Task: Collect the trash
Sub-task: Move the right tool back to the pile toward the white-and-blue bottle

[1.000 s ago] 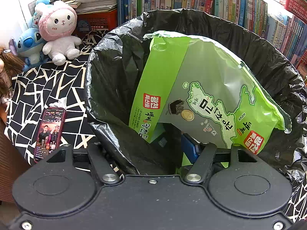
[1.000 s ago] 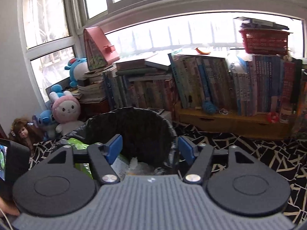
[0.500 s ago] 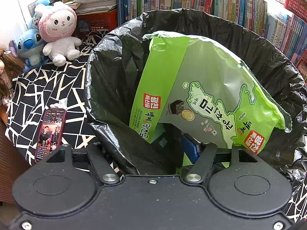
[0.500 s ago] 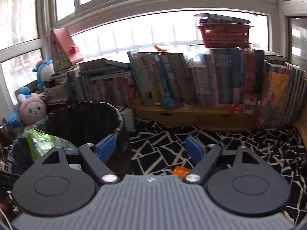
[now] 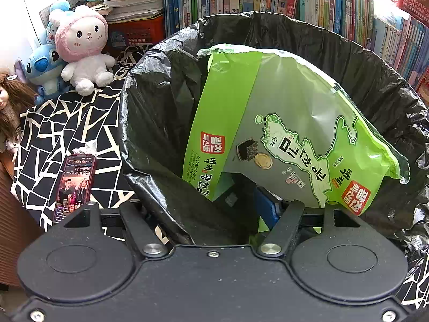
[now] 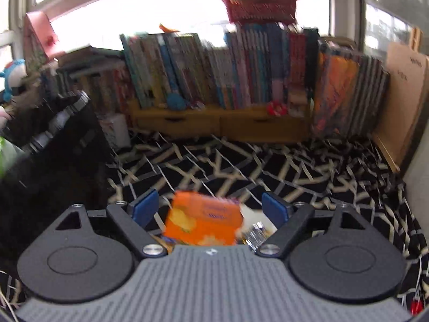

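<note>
A bin with a black liner (image 5: pixel 161 112) fills the left wrist view. A big green seaweed snack bag (image 5: pixel 281 123) stands tilted inside it. My left gripper (image 5: pixel 203 209) is open and straddles the bin's near rim: one blue pad (image 5: pixel 264 209) is inside, while the other finger is hidden behind the liner. In the blurred right wrist view, my right gripper (image 6: pixel 210 206) is open just above an orange snack package (image 6: pixel 203 222) on the patterned floor cloth. A crumpled silver wrapper (image 6: pixel 254 232) lies beside it. The bin (image 6: pixel 53 139) is at the left.
A phone (image 5: pixel 73 185) and a crumpled tissue (image 5: pixel 85 149) lie on the black-and-white cloth left of the bin. Plush toys (image 5: pixel 83 53) sit behind them. Rows of books (image 6: pixel 214 80) on a low wooden shelf line the back wall. Cardboard (image 6: pixel 402 107) leans at the right.
My right gripper has swung right and downward, away from the bin, until the orange package lies between its open fingers. The left gripper and the bin have stayed still.
</note>
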